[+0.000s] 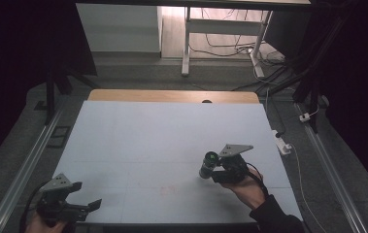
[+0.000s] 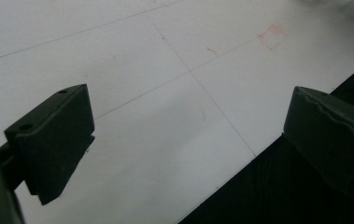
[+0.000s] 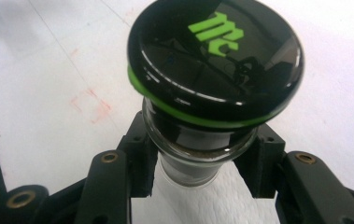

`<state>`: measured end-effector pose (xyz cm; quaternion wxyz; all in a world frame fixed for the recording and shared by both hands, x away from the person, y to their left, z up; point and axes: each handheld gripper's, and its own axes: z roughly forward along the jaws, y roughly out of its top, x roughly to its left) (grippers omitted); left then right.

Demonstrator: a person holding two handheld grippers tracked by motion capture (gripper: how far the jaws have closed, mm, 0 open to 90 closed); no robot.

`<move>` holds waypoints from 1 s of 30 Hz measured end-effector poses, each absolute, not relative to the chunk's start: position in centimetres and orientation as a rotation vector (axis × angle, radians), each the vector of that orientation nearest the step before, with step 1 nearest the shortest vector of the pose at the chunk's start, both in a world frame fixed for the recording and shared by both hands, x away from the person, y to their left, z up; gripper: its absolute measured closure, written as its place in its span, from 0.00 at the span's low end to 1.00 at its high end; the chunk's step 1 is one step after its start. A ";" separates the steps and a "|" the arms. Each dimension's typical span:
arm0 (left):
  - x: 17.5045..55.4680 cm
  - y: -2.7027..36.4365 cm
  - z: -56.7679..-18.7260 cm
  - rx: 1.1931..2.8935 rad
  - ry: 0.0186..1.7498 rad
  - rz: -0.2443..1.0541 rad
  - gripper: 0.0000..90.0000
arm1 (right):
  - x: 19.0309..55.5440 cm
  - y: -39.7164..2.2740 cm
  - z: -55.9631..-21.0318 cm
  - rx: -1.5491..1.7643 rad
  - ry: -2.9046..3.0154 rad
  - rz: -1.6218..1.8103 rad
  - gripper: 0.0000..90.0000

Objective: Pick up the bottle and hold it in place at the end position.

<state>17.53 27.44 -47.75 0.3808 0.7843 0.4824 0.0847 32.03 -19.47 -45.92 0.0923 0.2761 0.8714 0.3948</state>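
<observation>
A small glass jar (image 3: 198,158) with a glossy black lid (image 3: 216,60) bearing a green logo and a green ring sits clamped between the two black jaws of my right gripper (image 3: 198,168). In the high view that jar (image 1: 208,165) is tilted and held just above the white table (image 1: 162,141) at right of centre, with the right gripper (image 1: 223,171) and a hand behind it. My left gripper (image 1: 87,206) rests low at the table's front left corner. In the left gripper view its jaws stand wide apart with nothing between them, left gripper (image 2: 184,140).
A faint red square mark (image 1: 167,190) lies on the table between the two grippers. The table's front edge (image 2: 258,154) runs close under the left jaws. Behind the table stand a white desk frame (image 1: 186,43) and loose cables (image 1: 269,73) on the floor.
</observation>
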 end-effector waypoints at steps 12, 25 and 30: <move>17.5 27.4 -47.7 2.003 1.228 0.217 0.04 | 34.3 -16.3 -45.1 0.791 2.606 1.191 0.59; 17.5 27.5 -47.7 1.996 1.223 0.215 0.03 | 37.1 -12.3 -44.9 0.695 2.628 1.156 0.59; 17.5 27.5 -47.7 1.994 1.217 0.222 0.03 | 38.1 -11.2 -45.0 0.685 2.626 1.142 0.59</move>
